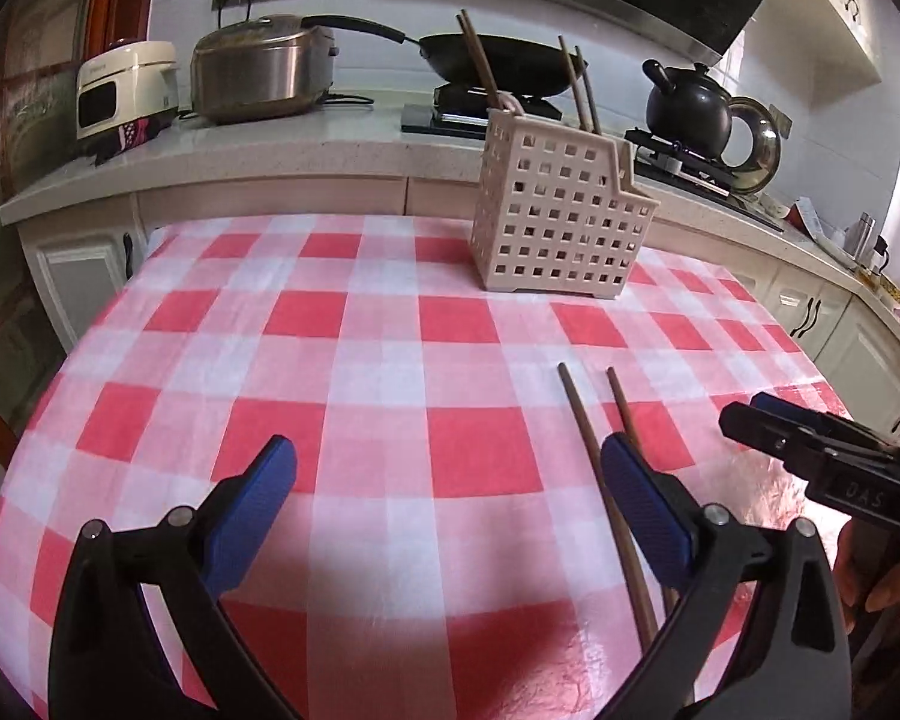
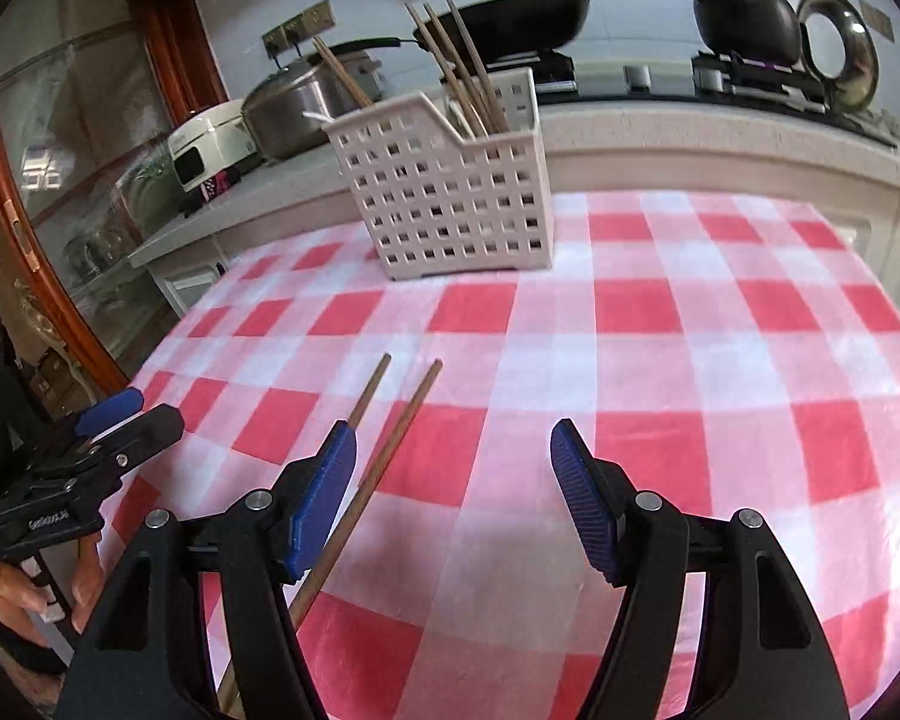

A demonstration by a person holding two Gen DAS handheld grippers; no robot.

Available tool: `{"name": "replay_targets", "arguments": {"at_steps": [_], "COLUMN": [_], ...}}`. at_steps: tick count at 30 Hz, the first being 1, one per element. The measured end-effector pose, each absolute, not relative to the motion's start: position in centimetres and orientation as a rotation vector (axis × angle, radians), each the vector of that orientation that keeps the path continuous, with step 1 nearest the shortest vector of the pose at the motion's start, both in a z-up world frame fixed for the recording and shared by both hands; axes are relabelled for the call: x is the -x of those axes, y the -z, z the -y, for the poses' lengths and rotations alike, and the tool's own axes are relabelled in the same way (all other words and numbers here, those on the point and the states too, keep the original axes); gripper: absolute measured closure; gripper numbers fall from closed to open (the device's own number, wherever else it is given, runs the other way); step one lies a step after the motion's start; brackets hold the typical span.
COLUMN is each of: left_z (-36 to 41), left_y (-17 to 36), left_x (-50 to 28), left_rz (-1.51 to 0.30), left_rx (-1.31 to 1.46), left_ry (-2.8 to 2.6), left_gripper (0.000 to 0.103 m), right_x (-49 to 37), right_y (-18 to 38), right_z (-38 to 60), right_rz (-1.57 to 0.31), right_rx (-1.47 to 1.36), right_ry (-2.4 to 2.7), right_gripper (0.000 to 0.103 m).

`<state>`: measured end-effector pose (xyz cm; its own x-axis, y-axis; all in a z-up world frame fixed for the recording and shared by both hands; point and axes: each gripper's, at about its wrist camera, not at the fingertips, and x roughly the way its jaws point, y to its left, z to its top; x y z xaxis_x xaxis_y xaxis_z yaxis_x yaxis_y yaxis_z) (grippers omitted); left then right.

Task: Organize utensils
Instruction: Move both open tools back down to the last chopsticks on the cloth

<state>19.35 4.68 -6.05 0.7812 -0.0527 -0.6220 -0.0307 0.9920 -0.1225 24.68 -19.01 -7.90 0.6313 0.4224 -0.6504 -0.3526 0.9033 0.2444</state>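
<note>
Two brown chopsticks [image 1: 594, 450] lie side by side on the red-and-white checked tablecloth [image 1: 390, 360]. In the right wrist view they show as two sticks [image 2: 390, 438] by the left finger. A perforated white utensil basket [image 1: 558, 210] stands at the far side of the table with several chopsticks upright in it; it also shows in the right wrist view [image 2: 450, 192]. My left gripper [image 1: 450, 480] is open and empty, its right finger over the chopsticks. My right gripper [image 2: 456, 468] is open and empty, with one chopstick between its fingers.
A counter [image 1: 330, 150] runs behind the table with a rice cooker [image 1: 126, 90], a steel pot [image 1: 258, 72], a black wok [image 1: 498, 60] and a black kettle [image 1: 684, 102]. A glass-fronted cabinet [image 2: 90, 180] stands at the left.
</note>
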Motion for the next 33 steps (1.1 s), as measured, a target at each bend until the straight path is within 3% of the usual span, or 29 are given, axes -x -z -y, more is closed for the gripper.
{"name": "replay_targets", "arguments": {"at_steps": [9, 17, 23, 33], "left_z": [-5.0, -6.7, -7.8, -9.0], "left_y": [6.0, 5.7, 6.0, 6.2], "left_x": [-18.7, -17.9, -17.7, -17.4], "left_rz": [-0.614, -0.589, -0.596, -0.59], "left_rx": [0.073, 0.078, 0.105, 0.152], "left_ry": [-0.04, -0.045, -0.036, -0.009], "left_gripper": [0.005, 0.005, 0.005, 0.005], "right_x": [-25.4, -26.6, -26.7, -26.2], "right_y": [8.7, 9.5, 10.1, 10.5], "right_z": [16.8, 14.7, 12.7, 9.7], "right_rz": [-0.797, -0.849, -0.883, -0.884], "right_rx": [-0.081, -0.042, -0.011, 0.145], "right_ry": [-0.411, -0.356, -0.337, -0.235], "right_gripper": [0.039, 0.065, 0.078, 0.085]}}
